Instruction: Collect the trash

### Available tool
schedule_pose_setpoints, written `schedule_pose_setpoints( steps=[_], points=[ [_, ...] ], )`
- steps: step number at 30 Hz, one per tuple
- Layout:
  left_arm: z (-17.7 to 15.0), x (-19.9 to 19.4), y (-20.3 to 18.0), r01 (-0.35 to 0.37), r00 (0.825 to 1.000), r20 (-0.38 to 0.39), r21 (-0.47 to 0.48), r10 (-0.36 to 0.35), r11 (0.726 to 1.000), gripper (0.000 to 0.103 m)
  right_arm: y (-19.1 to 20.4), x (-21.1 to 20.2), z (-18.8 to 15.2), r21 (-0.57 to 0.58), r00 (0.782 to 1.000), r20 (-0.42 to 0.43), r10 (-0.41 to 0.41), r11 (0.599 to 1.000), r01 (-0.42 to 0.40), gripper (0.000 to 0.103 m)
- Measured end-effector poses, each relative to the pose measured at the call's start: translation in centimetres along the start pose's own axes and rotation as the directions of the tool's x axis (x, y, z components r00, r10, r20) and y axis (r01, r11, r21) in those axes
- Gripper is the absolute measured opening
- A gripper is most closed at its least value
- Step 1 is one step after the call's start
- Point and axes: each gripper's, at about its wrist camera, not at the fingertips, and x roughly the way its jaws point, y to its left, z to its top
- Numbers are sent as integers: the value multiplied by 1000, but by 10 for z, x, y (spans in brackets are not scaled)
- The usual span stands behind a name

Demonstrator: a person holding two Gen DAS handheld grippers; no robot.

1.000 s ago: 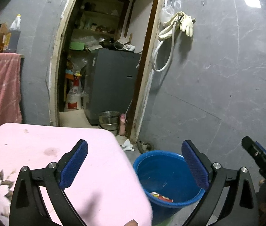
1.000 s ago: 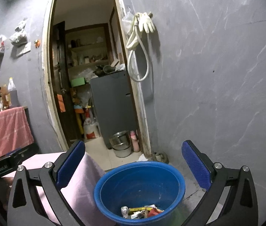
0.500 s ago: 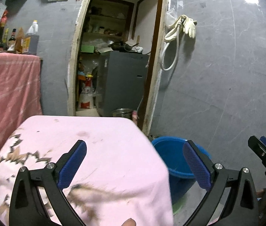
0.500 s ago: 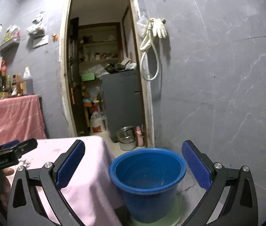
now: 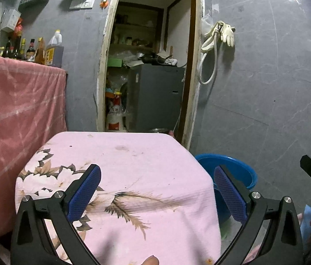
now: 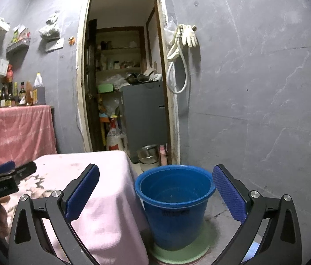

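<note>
There is one blue bucket (image 6: 174, 201) on the floor, standing on one green mat (image 6: 180, 250), just beside one table with a pink floral cloth (image 5: 120, 190); two grippers are in view; the left gripper (image 5: 156, 195) has its jaws wide apart above the cloth and holds nothing; the right gripper (image 6: 155, 195) is equally spread, empty, with the bucket between its fingers in view.

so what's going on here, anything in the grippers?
Nothing held. A person has a gripper in each hand: the left gripper hangs open over the pink floral cloth on the table, and the right gripper hangs open in front of the blue bucket on the floor beside it. No trash shows on the cloth. The bucket's bottom isn't visible, so its contents can't be told.
</note>
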Motion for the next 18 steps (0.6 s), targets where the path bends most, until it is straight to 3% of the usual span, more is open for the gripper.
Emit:
schedule_pose_setpoints(
  steps=[18],
  points=[
    [-19, -6, 5, -16, 1000, 0, 13, 16, 1000, 101, 2, -3, -13, -13, 1000, -22, 7, 1000, -8, 103]
  ],
)
